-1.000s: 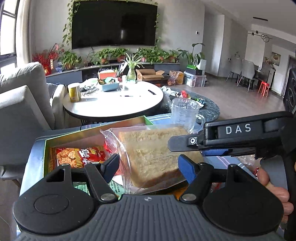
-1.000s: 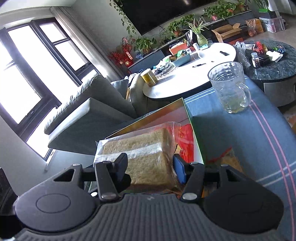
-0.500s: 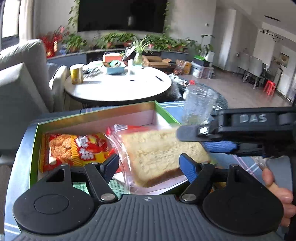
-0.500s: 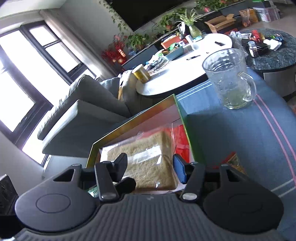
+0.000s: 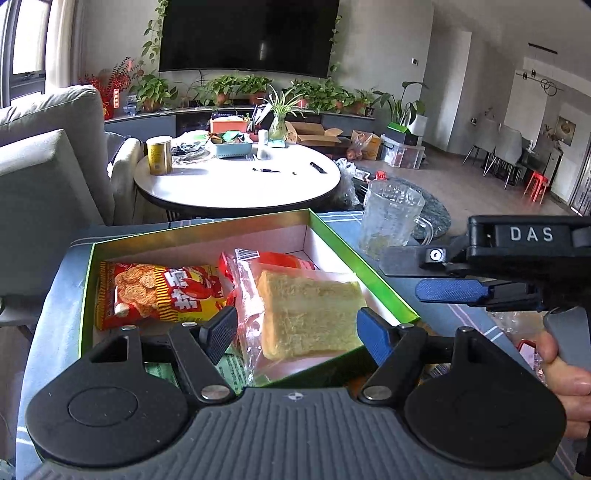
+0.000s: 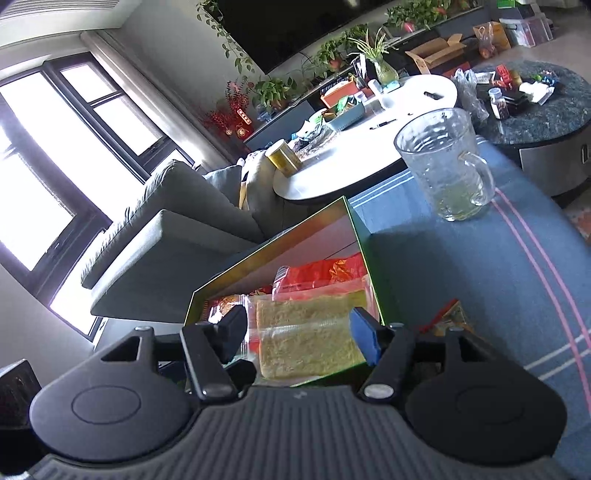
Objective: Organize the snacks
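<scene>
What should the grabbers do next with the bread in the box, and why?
Probably pull the right gripper back and away. The bagged bread already lies inside the green box beside the red cracker packet, and both grippers' jaws stand open with nothing held. More wrapped snacks show on the blue cloth right of the box, so reaching for one looks like the sensible follow-up.

home living room | sofa [image 5: 44, 155] | wall TV [image 5: 247, 35] | houseplants [image 5: 236, 86]

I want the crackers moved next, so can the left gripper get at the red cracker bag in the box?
Probably yes. The left gripper is open, the red cracker bag lies uncovered in the green box, beside the bagged bread.
</scene>
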`<state>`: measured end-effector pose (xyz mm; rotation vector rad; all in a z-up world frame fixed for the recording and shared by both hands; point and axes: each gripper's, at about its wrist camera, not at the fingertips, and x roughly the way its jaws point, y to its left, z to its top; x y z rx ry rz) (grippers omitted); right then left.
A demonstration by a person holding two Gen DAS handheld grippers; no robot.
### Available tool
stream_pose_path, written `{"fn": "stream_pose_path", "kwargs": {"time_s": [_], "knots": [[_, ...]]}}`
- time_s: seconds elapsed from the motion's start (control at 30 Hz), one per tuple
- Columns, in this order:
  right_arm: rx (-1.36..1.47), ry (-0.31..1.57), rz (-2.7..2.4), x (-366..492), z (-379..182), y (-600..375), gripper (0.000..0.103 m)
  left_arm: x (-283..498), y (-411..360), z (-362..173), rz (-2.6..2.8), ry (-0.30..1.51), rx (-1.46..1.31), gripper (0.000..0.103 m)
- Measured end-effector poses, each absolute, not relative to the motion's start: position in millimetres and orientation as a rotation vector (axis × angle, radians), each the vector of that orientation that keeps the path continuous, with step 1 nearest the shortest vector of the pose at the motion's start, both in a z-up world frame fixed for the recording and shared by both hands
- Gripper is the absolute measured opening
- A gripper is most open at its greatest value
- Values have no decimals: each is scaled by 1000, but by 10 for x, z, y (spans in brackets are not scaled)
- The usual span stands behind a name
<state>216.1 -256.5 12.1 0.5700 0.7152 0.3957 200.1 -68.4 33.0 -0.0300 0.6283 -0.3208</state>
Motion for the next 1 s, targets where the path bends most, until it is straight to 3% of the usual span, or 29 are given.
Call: {"fn": "stream_pose_path", "kwargs": {"time_s": [0.57, 0.67, 1.0], "knots": [[492, 746, 394, 1659, 120, -2432, 64, 1352, -209, 346, -307, 626, -103, 71], [458, 767, 397, 1557, 56, -2391, 68, 1186, -171, 259, -331, 653, -113, 71], [401, 892, 367, 1156, -356, -2404, 68, 725, -359, -5, -474, 723, -70, 71]]}}
